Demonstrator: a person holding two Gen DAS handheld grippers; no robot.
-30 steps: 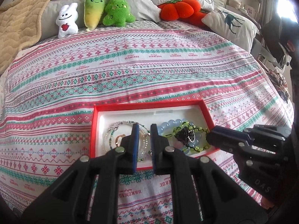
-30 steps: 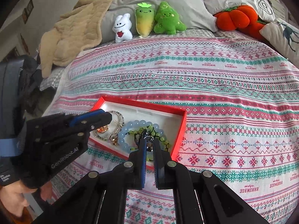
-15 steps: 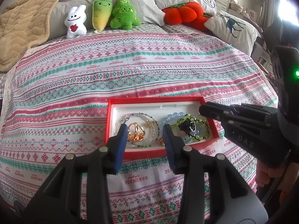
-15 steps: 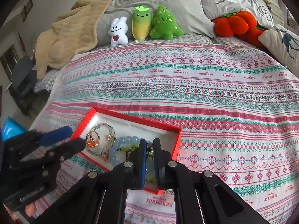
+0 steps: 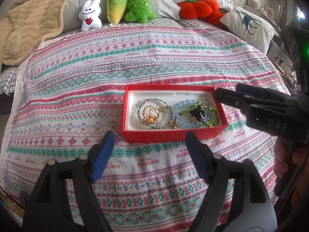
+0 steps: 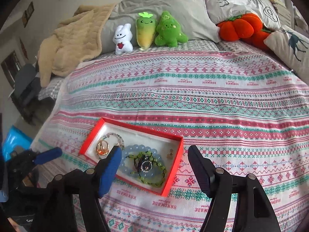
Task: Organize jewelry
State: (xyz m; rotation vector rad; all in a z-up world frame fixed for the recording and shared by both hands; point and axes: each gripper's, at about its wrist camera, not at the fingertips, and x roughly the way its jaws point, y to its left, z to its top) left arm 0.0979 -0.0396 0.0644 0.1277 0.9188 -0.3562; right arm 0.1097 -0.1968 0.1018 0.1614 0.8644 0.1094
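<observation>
A red box (image 5: 170, 135) with a white lining lies on the patterned bedspread; it also shows in the right wrist view (image 6: 173, 160). Inside lie thin beaded bracelets (image 5: 152, 114), gold rings (image 5: 150, 114), a pale blue bead bracelet (image 5: 183, 123) and a green-black corded bracelet (image 5: 202, 112). My left gripper (image 5: 149, 141) is open and empty, just in front of the box. My right gripper (image 6: 154, 154) is open and empty, above the box's near edge; it appears in the left wrist view (image 5: 251, 104) beside the box's right end.
Plush toys (image 5: 115, 7) and a red pumpkin cushion (image 5: 199, 7) line the pillows at the bed's head. A beige blanket (image 5: 29, 23) lies at the far left. A deer pillow (image 5: 249, 25) sits at the right. The bedspread (image 5: 96, 77) stretches around the box.
Both grippers have opened from shut and pulled back from the box. The jewelry stays in the box.
</observation>
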